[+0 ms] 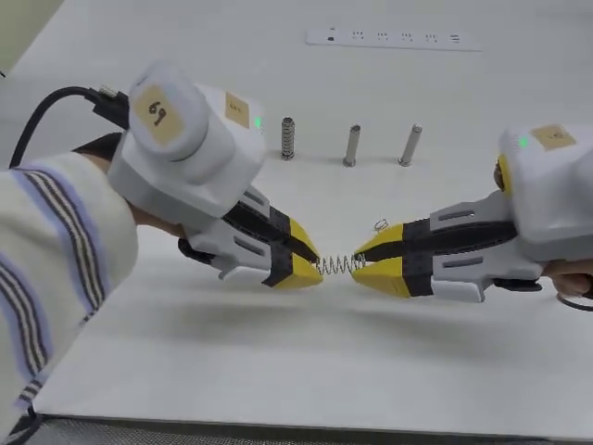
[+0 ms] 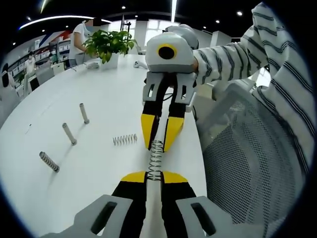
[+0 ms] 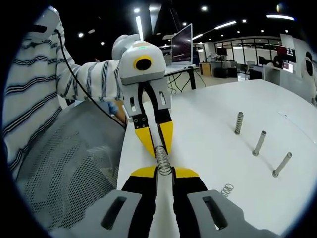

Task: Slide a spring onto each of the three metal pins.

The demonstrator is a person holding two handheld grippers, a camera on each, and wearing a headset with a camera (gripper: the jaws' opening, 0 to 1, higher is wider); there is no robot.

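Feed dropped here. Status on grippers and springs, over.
Grippers: left gripper and right gripper shut on held spring, one end each. Pins: left pin sprung, middle pin, right pin bare. Clutter: loose spring beside right gripper.

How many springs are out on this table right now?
3 springs. One sits over the leftmost pin, one is gripped between the left claw and right claw, one lies loose on the table beside the right claw.

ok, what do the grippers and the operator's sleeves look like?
Left gripper and right gripper match: white housings, black jaw arms, yellow wedge tips, tan sticker, green light. Black cable on the left one. Sleeve: white knit, dark stripes.
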